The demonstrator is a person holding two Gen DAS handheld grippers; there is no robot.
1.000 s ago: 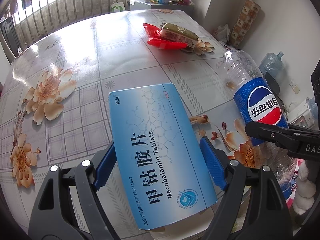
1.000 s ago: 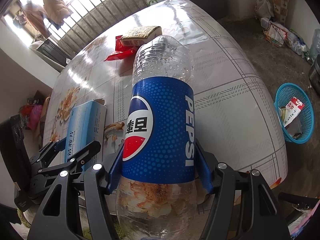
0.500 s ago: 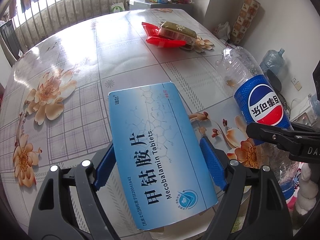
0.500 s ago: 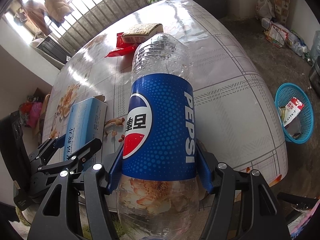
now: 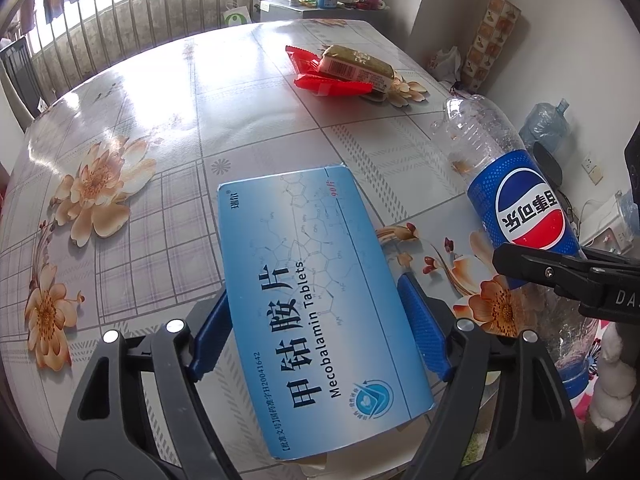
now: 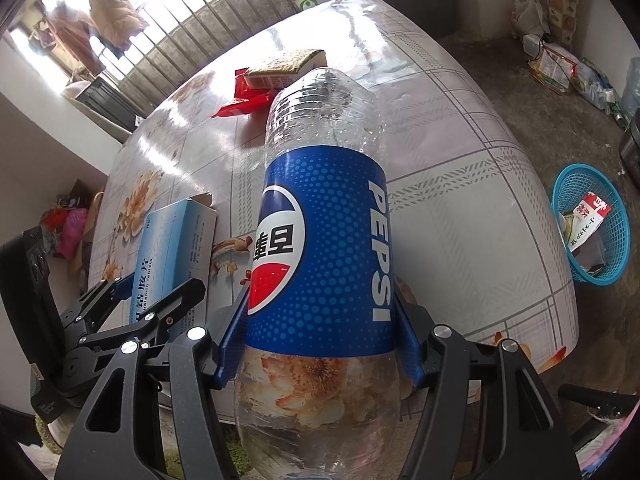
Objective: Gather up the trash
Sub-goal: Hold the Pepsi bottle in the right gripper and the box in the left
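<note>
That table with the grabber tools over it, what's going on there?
A person is clearing trash off the flowered table with a handheld claw in each hand. The left claw is clamped on a blue medicine box, and the right claw grips an empty Pepsi bottle. A red wrapper and a snack packet lie at the far side of the table. A blue basket on the floor already holds some trash.
</note>
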